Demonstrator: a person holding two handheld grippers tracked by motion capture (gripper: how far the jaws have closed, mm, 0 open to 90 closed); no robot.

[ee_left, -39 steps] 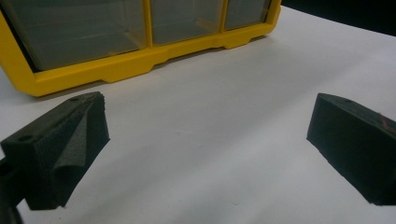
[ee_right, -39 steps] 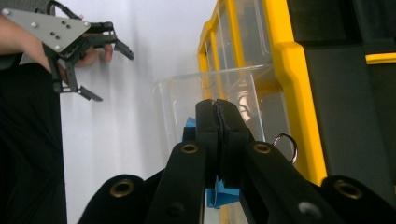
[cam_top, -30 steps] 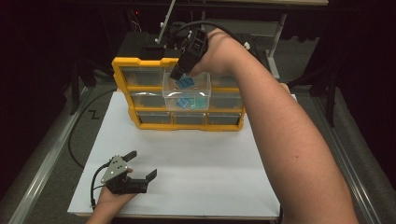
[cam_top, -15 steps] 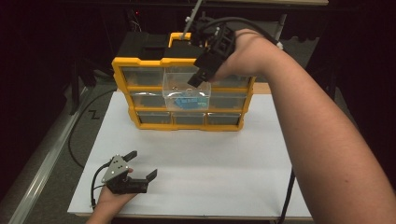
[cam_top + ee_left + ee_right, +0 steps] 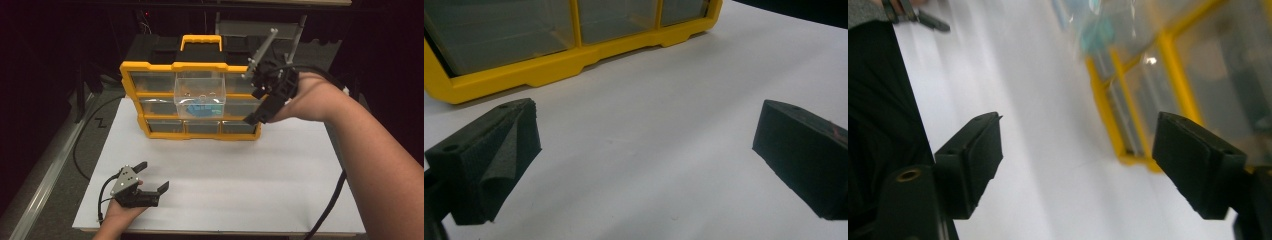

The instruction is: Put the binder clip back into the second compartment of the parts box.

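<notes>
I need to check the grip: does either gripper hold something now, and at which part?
Nothing is held. The right gripper, its jaws just opened, is beside the yellow plastic drawer cabinet, jaws empty. The left gripper rests open on the white board.

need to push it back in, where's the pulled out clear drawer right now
In the high view the clear drawer sticks out of the middle column of the yellow organizer, blue item inside; the right gripper, jaws open, hovers to its right.

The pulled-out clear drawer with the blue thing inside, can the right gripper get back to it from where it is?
Probably yes. The right gripper hangs open, nothing between its fingers, just right of the clear drawer, which sticks out of the yellow organizer with nothing between them.
</notes>
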